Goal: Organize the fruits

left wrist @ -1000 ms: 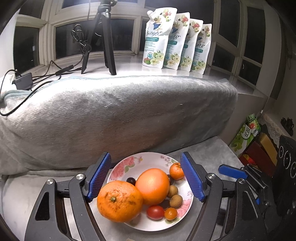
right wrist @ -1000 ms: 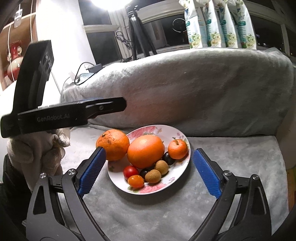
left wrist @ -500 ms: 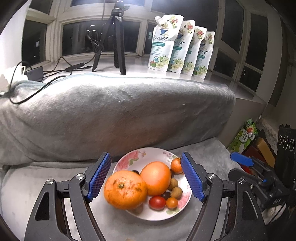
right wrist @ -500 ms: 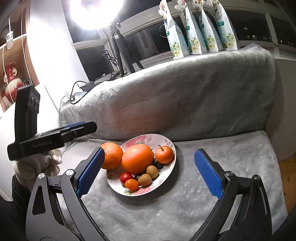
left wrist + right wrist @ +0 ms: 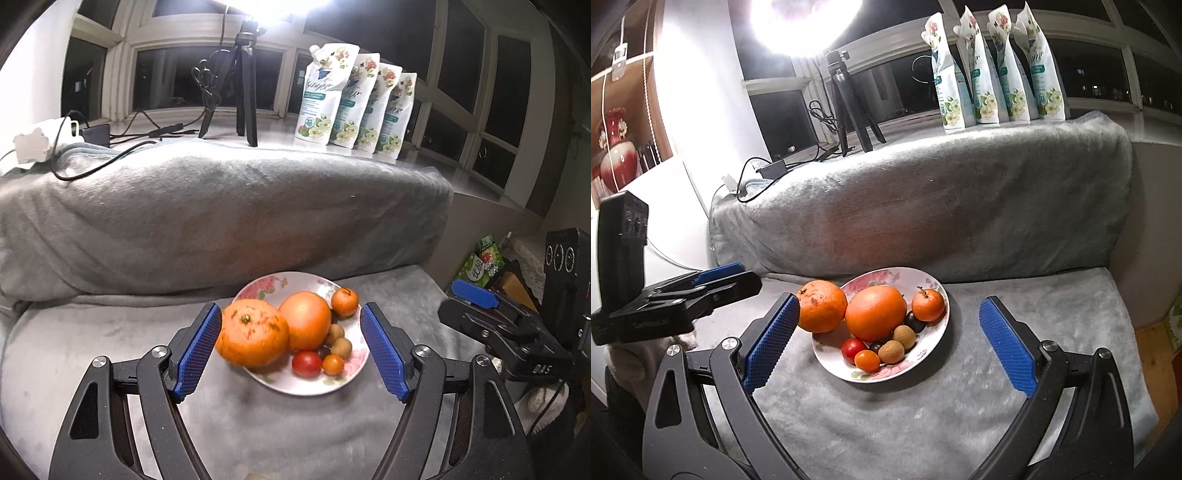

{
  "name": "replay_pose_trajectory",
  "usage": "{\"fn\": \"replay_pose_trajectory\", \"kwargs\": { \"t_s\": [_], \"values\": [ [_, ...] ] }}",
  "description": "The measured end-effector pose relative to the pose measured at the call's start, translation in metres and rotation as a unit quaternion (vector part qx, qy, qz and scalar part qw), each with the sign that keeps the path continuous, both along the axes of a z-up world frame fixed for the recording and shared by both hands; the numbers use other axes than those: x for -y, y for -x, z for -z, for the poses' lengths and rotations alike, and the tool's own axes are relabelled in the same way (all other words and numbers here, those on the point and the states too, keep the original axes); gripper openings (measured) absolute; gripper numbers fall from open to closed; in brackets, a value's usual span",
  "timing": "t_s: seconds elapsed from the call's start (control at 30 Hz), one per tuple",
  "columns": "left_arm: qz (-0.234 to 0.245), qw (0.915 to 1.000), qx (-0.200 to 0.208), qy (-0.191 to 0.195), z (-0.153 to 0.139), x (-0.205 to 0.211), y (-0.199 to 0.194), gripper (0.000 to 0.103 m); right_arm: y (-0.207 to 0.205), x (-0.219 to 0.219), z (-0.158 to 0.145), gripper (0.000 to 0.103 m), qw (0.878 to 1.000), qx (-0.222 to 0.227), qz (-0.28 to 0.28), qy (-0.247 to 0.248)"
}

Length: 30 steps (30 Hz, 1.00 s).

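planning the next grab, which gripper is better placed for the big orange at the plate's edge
Left, probably. The left gripper is open with the big orange beside its left finger; the right gripper frames the plate.

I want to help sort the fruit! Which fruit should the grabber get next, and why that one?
Probably the big bumpy orange. It sits at the plate's left edge, half off the rim, while the other fruits lie inside. The left gripper is open, with one blue pad right beside that orange, so moving a little forward and closing on it looks easiest.

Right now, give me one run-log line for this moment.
left gripper: open | right gripper: open | plate: holds fruit | big orange: on plate's rim | nothing gripped
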<state>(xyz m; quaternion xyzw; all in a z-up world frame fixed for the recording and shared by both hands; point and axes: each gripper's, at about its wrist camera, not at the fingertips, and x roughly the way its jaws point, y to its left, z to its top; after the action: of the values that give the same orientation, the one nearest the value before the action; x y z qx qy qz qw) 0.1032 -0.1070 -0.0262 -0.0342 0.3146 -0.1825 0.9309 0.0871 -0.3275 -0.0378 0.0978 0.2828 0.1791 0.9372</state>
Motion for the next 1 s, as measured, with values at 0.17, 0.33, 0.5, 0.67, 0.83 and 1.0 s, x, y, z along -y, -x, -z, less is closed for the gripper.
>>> {"fn": "replay_pose_trajectory", "kwargs": {
  "t_s": [0.17, 0.33, 0.5, 0.67, 0.83, 1.0],
  "values": [
    [-0.001, 1.0000, 0.007, -0.002, -0.002, -0.001, 0.017, 0.078, 0.011, -0.008, -0.005, 0.103, 1.000, 0.007, 0.011, 0.018],
    [-0.009, 0.9999, 0.010, -0.008, 0.000, -0.001, 0.032, 0.083, 0.022, -0.014, -0.008, 0.103, 0.999, 0.014, 0.027, 0.037],
    [-0.018, 0.9997, 0.014, -0.009, 0.003, -0.003, 0.043, 0.084, 0.030, -0.017, -0.008, 0.103, 0.998, 0.013, 0.038, 0.046],
    [-0.029, 0.9994, 0.014, -0.015, 0.005, -0.006, 0.051, 0.084, 0.035, -0.015, -0.008, 0.103, 0.998, 0.012, 0.048, 0.044],
    [-0.038, 0.9990, 0.014, -0.017, 0.007, -0.008, 0.057, 0.087, 0.037, -0.016, -0.006, 0.103, 0.997, 0.009, 0.051, 0.049],
    [-0.044, 0.9987, 0.016, -0.021, 0.009, -0.010, 0.061, 0.088, 0.038, -0.019, -0.004, 0.103, 0.997, 0.006, 0.051, 0.052]
  ]
}}
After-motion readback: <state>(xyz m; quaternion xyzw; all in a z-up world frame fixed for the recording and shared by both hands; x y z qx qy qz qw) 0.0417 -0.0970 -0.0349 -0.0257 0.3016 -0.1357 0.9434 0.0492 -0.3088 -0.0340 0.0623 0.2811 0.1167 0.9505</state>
